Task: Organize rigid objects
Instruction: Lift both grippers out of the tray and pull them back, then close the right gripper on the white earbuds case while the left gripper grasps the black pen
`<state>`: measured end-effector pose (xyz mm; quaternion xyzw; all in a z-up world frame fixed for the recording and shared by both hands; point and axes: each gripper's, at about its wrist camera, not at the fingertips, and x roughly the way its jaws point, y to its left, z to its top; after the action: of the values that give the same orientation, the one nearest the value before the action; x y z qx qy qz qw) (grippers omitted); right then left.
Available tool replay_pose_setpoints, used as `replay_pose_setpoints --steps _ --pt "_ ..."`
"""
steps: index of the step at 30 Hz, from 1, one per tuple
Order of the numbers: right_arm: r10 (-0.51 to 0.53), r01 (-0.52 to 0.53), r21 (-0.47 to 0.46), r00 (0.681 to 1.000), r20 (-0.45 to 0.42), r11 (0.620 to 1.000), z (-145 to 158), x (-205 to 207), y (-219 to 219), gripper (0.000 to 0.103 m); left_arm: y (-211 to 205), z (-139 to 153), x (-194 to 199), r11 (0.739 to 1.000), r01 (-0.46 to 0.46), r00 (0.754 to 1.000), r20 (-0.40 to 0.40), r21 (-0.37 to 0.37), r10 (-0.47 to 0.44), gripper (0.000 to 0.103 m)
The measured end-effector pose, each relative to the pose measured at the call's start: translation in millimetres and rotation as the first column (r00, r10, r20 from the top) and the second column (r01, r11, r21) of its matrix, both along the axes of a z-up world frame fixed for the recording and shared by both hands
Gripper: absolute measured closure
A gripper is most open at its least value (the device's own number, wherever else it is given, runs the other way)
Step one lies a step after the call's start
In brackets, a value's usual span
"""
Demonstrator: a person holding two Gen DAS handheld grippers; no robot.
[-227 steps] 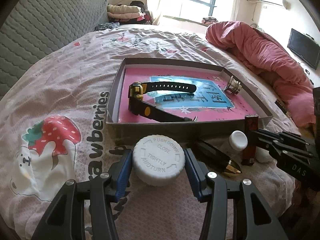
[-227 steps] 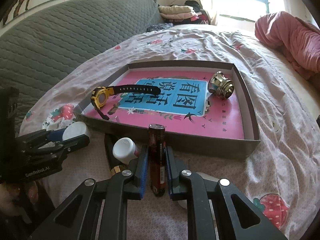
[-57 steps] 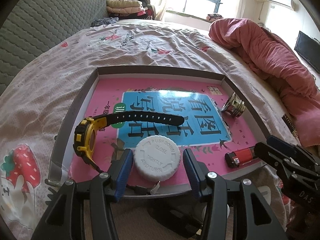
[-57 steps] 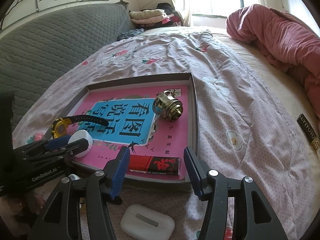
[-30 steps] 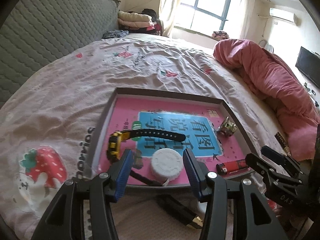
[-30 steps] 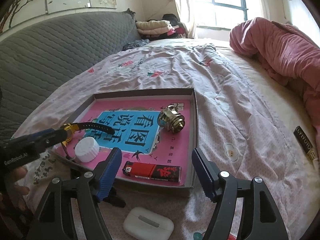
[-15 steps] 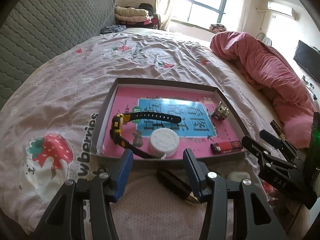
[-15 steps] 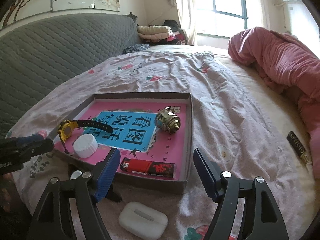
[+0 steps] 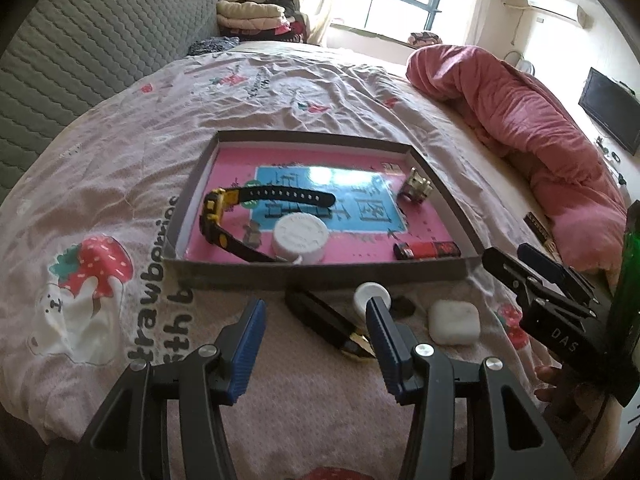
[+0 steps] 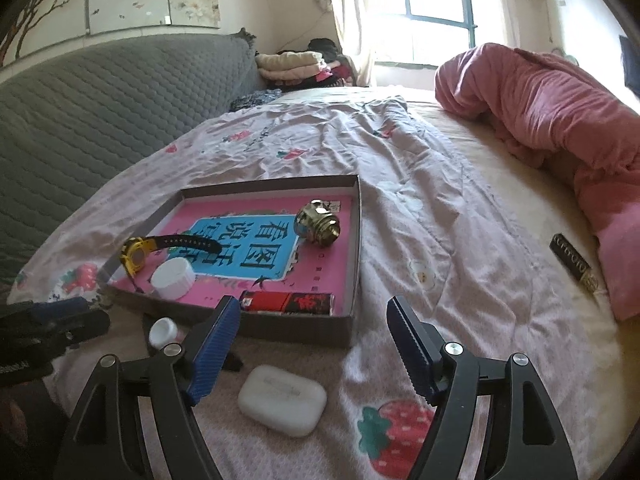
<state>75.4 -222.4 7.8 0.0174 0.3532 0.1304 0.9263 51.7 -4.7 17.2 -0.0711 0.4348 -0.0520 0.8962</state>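
Note:
A shallow grey box (image 9: 320, 270) (image 10: 356, 240) with a pink lining lies on the bed. Inside it are a yellow-and-black watch (image 9: 228, 216) (image 10: 138, 254), a large white cap (image 9: 300, 236) (image 10: 174, 278), a red lighter (image 9: 430, 249) (image 10: 290, 303) and a brass fitting (image 9: 416, 190) (image 10: 318, 224). In front of the box lie a black-and-gold tube (image 9: 324, 322), a small white bottle (image 9: 372, 296) (image 10: 162, 330) and a white earbud case (image 9: 454, 322) (image 10: 282, 400). My left gripper (image 9: 314, 346) is open above the tube. My right gripper (image 10: 314, 354) is open above the case.
The bed has a strawberry-print sheet (image 9: 100, 260). A pink duvet (image 9: 532, 136) (image 10: 560, 108) is heaped on the right. A black bar-shaped item (image 10: 572, 260) lies near it. A grey padded headboard (image 10: 100, 100) runs along the left. A hand (image 9: 560, 384) holds the other gripper.
Both grippers have let go inside the box, the left of the white cap and the right of the red lighter, and pulled back to the near side of the box.

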Motion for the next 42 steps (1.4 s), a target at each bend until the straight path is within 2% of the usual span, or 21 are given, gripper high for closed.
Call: replay_pose_setpoints --steps 13,31,37,42 --pt "-0.010 0.012 0.038 0.999 -0.036 0.999 0.2 -19.4 -4.7 0.026 -2.5 -3.8 -10.3 0.999 0.025 0.999 -0.027 -0.021 -0.026 0.051" --pt "0.062 -0.066 -0.045 0.995 -0.073 0.997 -10.0 -37.5 9.8 0.026 -4.3 -13.6 -17.3 0.999 0.031 0.997 -0.066 -0.043 -0.033 0.051" --pt "0.079 -0.087 -0.077 0.992 -0.098 0.993 -18.0 -34.1 16.7 0.026 -9.3 -23.8 -14.7 0.999 0.034 0.996 -0.086 -0.026 -0.036 0.051" --pt "0.084 -0.097 -0.097 0.988 -0.130 0.991 -28.2 -28.1 20.5 0.026 -15.4 -33.3 -5.4 0.998 0.034 0.993 -0.113 -0.047 -0.039 0.051"
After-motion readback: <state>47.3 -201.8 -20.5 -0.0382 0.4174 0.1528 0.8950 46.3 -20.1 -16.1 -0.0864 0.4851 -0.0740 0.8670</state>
